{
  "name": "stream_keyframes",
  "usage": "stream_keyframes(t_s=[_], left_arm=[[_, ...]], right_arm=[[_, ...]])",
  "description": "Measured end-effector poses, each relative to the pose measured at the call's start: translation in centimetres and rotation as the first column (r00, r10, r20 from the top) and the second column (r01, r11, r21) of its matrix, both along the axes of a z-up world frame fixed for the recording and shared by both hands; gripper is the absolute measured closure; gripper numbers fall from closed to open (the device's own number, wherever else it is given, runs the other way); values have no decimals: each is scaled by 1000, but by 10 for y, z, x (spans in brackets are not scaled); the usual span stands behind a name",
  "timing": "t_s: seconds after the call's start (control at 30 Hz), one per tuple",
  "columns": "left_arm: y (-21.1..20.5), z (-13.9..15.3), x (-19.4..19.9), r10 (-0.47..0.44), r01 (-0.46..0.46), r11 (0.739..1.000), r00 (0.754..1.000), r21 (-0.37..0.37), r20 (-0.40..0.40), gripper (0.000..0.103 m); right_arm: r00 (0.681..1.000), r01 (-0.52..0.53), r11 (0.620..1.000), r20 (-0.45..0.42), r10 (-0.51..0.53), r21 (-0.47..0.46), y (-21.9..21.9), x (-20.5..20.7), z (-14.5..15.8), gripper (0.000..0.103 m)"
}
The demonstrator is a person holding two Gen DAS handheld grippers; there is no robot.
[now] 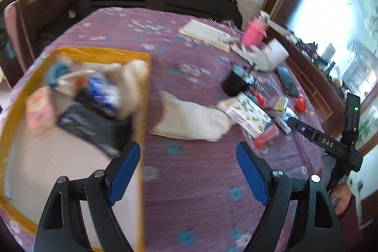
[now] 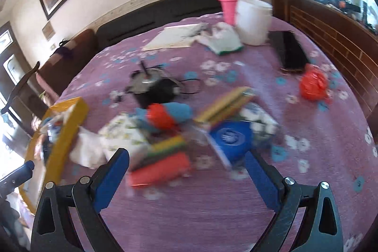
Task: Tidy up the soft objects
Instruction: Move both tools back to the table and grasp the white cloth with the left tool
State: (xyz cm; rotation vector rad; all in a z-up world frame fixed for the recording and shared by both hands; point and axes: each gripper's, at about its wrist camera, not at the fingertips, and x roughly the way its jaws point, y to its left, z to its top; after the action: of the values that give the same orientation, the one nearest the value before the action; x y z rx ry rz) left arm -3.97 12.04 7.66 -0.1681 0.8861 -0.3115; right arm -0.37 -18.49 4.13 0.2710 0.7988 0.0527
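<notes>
A: Left wrist view first. What are the left tongs (image 1: 187, 171) doing?

B: Spread wide, nothing between the blue pads. They hang over the purple flowered cloth on the table (image 1: 196, 167), with the left pad over the near edge of the yellow-rimmed cardboard box (image 1: 141, 110). The box already holds a heap of soft things, too blurred to name for certain.

A: And what's loose?

B: A crumpled cream-white cloth (image 1: 189, 119) lies just ahead of those tongs, slightly right of the box wall and touching it or nearly so. Its long axis runs left to right across the view.

A: Right wrist view?

B: The right tongs (image 2: 186, 177) are also spread and empty. Straight ahead, close in, sits a blurred pile: an orange-red soft roll (image 2: 160, 171), striped yellow-green sponge pads (image 2: 224, 100), a red-and-blue knitted bundle (image 2: 165, 116), and a blue round-printed packet (image 2: 230, 137). The white cloth (image 2: 87, 150) shows at far left against the box (image 2: 68, 131).

A: So which hand takes what?

B: I'd judge the left is nearer the cloth and the right nearer the orange roll, which lies crosswise to its fingers.
</notes>
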Motion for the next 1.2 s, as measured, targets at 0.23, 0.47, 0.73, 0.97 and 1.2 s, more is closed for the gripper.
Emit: stream_keyframes(t_s=[0.23, 0.47, 0.73, 0.97, 1.2], left_arm=[[-41, -22, 26, -6, 8, 1000, 997, 20, -79, 21], [-59, -37, 69, 42, -33, 990, 997, 134, -63, 21], [-84, -54, 78, -46, 60, 957, 997, 285, -57, 51], [-84, -39, 23, -152, 156, 966, 988, 205, -37, 88], [-82, -46, -12, -204, 208, 973, 978, 100, -47, 75]], right_arm=[[999, -2, 996, 53, -2, 86, -21, -8, -8, 3], [999, -42, 990, 38, 37, 135, -19, -8, -14, 3], [999, -13, 994, 31, 10, 107, -21, -7, -16, 3], [1000, -4, 994, -1, 4, 105, -22, -4, -22, 3], [999, 9, 995, -32, -6, 98, -21, -3, -26, 3]])
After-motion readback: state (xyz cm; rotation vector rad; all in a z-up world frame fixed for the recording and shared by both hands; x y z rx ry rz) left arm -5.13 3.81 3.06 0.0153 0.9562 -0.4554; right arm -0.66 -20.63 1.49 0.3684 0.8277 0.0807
